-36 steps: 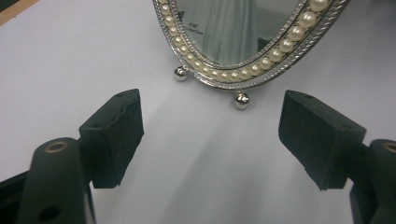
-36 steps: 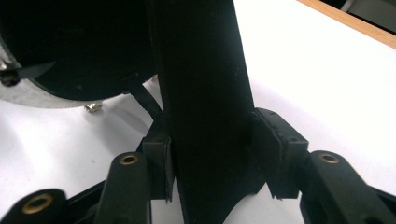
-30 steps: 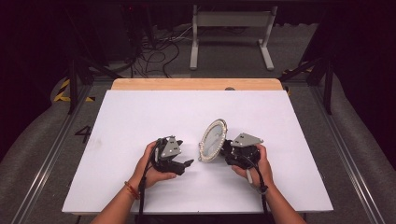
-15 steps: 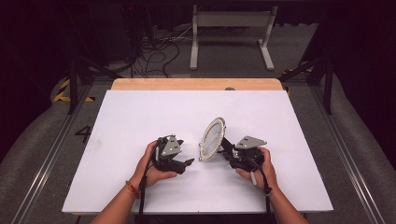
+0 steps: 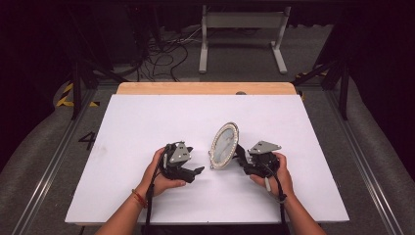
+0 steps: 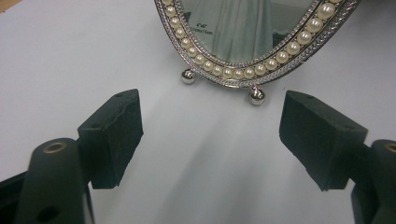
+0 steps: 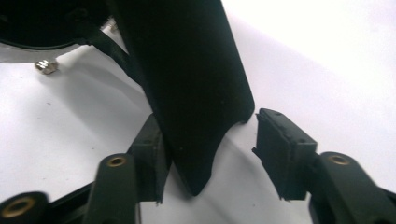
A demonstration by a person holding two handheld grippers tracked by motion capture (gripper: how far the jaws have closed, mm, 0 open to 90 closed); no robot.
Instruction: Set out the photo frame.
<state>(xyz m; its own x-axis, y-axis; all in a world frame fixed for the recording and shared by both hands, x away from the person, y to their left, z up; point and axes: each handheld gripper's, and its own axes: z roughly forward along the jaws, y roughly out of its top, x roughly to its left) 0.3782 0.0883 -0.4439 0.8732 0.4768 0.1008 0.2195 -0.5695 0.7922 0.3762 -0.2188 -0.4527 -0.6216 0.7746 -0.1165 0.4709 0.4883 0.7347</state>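
An oval picture frame (image 5: 224,146) with a pearl-studded silver rim stands upright on the white table (image 5: 147,122). In the left gripper view its glass front (image 6: 243,37) and two ball feet face me. My left gripper (image 5: 198,171) (image 6: 210,135) rests open just short of it, nothing between the pads. My right gripper (image 5: 240,155) (image 7: 210,154) is behind the frame, with the frame's black easel stand (image 7: 187,84) between its jaws. These jaws have just been opening: the right pad (image 7: 280,149) stands apart from the stand.
The white table sits on a wooden board (image 5: 205,88) that shows along the far edge. Beyond it are a dark floor with cables (image 5: 161,49) and a white metal stand (image 5: 240,29). Black frame legs (image 5: 337,73) flank the table.
The right hand has shifted slightly to the right, behind the frame. The frame stays upright where it was, and the left gripper has not moved.
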